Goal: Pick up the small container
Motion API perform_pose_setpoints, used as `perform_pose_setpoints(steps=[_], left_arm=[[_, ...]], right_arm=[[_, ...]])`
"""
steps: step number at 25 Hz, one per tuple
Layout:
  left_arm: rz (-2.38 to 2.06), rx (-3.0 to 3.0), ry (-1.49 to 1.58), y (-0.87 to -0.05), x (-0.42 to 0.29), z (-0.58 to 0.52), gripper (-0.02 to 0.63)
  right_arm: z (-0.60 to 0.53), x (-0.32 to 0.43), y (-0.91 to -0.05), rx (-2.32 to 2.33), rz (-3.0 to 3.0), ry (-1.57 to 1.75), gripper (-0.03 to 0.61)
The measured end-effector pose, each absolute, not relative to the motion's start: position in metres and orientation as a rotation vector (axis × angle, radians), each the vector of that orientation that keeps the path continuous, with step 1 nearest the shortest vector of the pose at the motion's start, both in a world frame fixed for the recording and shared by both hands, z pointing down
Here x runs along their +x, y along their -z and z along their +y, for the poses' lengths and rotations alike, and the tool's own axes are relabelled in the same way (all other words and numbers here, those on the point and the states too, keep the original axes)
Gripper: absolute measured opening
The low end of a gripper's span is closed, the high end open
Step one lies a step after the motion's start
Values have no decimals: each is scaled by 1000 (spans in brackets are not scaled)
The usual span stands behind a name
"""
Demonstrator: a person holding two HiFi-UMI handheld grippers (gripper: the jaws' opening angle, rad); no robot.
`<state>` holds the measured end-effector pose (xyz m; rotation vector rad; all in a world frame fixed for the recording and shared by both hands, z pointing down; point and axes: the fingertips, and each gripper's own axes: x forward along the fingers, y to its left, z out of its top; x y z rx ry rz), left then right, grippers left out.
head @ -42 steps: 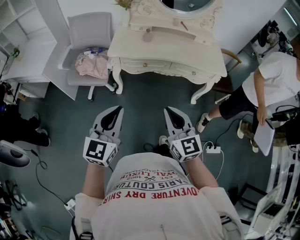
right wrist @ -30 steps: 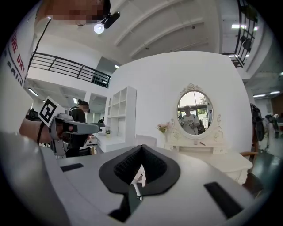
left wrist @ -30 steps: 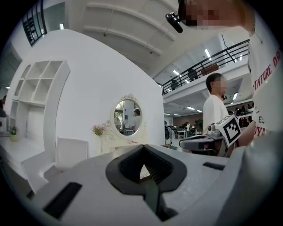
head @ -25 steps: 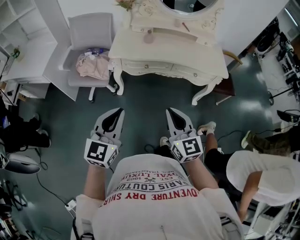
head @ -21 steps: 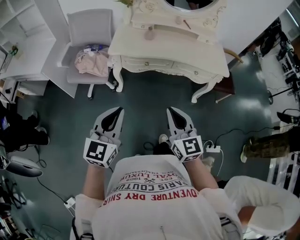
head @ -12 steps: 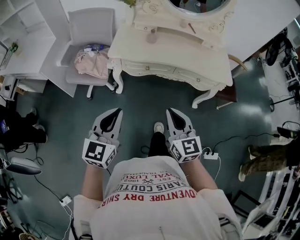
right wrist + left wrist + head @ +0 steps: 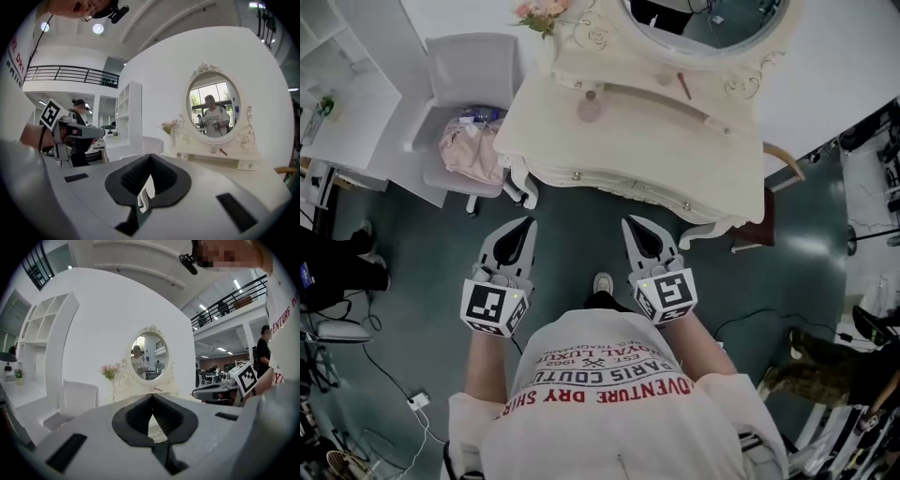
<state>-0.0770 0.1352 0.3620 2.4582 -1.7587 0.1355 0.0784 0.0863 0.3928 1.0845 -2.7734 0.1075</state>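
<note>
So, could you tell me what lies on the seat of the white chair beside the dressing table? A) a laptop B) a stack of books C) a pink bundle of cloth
C: the head view shows a pink bundle of cloth on the seat of the white chair, left of the dressing table.

Oval mirror (image 7: 703, 23) runs off the far edge of the head view, its top gone. On the dressing table (image 7: 656, 155), a small roundish thing (image 7: 589, 110) and a thin red stick (image 7: 684, 86) are both too small to name. Pink bundle (image 7: 467, 150) on the chair (image 7: 478, 66): can't tell what it is. White shelving (image 7: 337, 94) is sliced by the left edge. Near right, what looks like someone's legs (image 7: 806, 370), mostly out of view.
</note>
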Motion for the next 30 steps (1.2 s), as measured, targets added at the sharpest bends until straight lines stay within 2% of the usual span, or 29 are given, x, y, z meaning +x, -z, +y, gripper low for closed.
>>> perform_pose_setpoints(steps=[8, 14, 30], left_arm=[[-1762, 2420, -148, -368, -21, 37, 6], [-1747, 2418, -170, -375, -14, -19, 8], [-1556, 2546, -178, -422, -68, -189, 8]], right_arm=[[-12, 131, -394, 1022, -2771, -120, -2], [-67, 145, -398, 1047, -2765, -141, -2], [-210, 75, -417, 1111, -2738, -186, -2]])
